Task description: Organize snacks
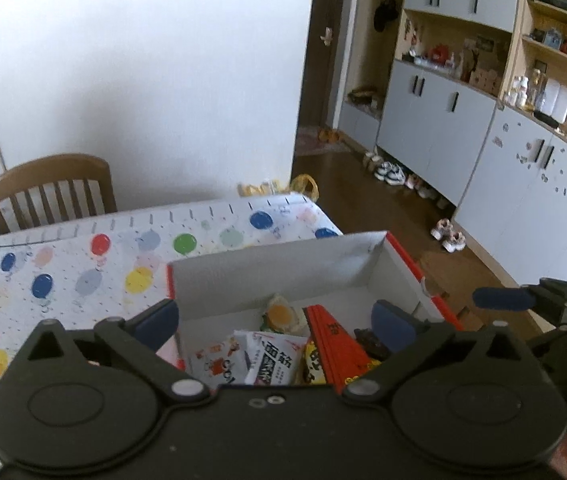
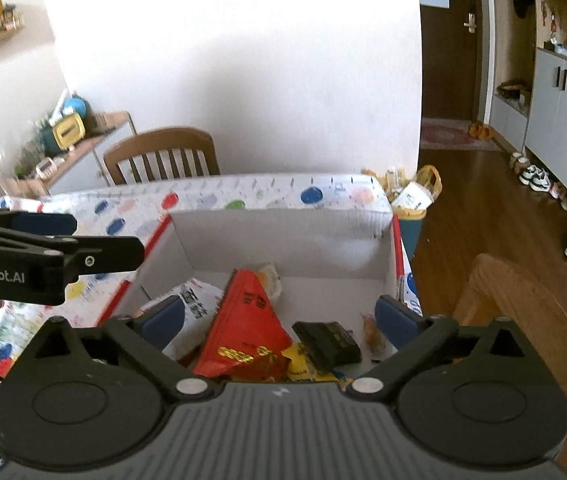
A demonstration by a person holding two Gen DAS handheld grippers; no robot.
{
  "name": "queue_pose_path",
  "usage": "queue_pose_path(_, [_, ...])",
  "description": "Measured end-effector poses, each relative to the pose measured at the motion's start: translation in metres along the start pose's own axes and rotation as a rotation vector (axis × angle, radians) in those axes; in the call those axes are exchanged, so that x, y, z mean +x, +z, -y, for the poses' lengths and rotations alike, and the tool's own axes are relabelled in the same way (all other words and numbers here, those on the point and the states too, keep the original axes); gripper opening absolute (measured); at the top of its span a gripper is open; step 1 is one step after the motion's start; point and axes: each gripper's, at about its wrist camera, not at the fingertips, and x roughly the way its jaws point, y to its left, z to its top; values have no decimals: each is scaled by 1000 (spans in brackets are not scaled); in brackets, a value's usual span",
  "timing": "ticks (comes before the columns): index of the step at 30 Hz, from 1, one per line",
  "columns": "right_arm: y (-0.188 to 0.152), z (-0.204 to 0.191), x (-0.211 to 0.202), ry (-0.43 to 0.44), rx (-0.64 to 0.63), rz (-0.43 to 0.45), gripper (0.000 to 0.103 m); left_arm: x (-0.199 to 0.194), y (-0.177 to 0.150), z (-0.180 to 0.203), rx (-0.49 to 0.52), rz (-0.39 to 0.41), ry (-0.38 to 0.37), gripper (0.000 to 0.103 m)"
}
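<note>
Over the table point(image 1: 83, 264): box point(image 1: 283, 264) sits at its right end
Box: open top, snacks point(image 2: 243, 320) piled on its floor
Left gripper point(image 1: 275, 320): jaws wide apart, empty
Right gripper point(image 2: 279, 316): jaws wide apart, empty
Advice: lift clear of the walls, leaving the pile undisturbed

1. My right gripper point(image 2: 279, 320) hangs above the white cardboard box point(image 2: 283, 232), jaws spread wide with nothing between them.
2. In the box a red snack packet point(image 2: 243, 320) lies on a white packet point(image 2: 195, 300), with a dark packet point(image 2: 327, 340) beside it and a yellow wrapper point(image 2: 303, 368) beneath.
3. My left gripper point(image 2: 43, 240) shows at the left, over the balloon-print tablecloth point(image 2: 243, 196).
4. A wooden chair point(image 2: 163, 156) stands behind the table.
</note>
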Motion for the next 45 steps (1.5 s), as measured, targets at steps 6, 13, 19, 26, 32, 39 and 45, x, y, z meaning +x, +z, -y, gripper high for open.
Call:
queue_pose_path(6, [1,-2,-21,24,37,51,103,-22,-5,-9,-23,30,-7,103])
queue_pose_path(13, [-1,-9,-40,32,43,93,103,-41,-18,-16,-47,29,17,103])
queue_pose_path(19, [-4,-20,-54,17,14,116,103,-57,-27,-20,-55,44,45,103])
queue_pose_path(26, [-12,-32,-67,13,-13,131,103,-68,-35,-22,-61,39,41,103])
queue_pose_path(32, [-18,-42,-76,9,-25,136,103,-74,-40,-19,-69,28,36,103])
queue_pose_path(39, [-22,-41,-79,13,10,126,103,-80,-44,-16,-71,15,28,103])
queue_pose_path(45, [-25,-42,-78,2,14,120,103,-81,-47,-18,-93,0,28,103])
